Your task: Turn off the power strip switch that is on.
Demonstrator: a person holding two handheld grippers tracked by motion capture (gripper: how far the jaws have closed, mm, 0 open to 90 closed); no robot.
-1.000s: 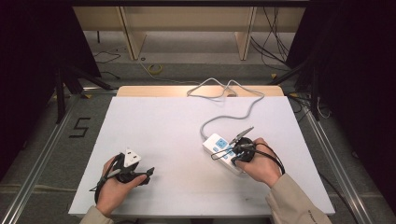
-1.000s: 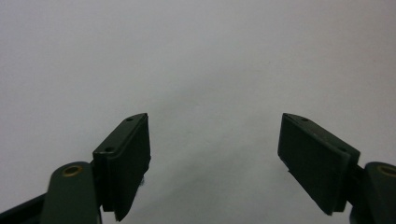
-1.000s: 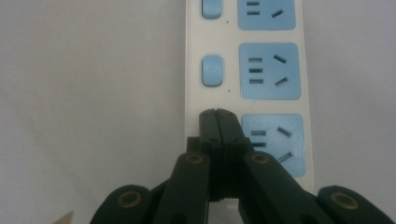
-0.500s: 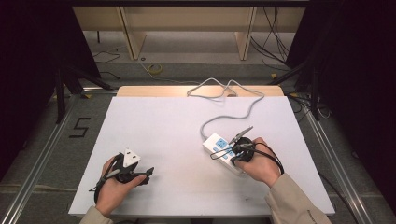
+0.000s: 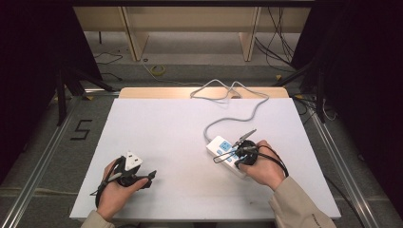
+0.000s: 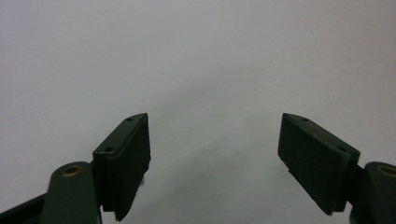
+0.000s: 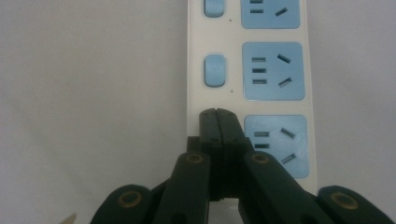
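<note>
On the white table (image 5: 180, 123), the right gripper (image 7: 217, 114) is clenched with nothing between its jaws, tips over the power strip (image 7: 289, 70). Near the front edge, the left gripper (image 6: 215, 140) is released

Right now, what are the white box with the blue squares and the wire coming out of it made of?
The power strip looks like hard plastic: a smooth, glossy white body with matte light-blue socket faces and rounded blue buttons. Its cable looks like flexible grey rubber or vinyl, since it bends in loose loops. The shut right claw over the strip looks like matte black plastic, though that is hard to tell for sure.
</note>
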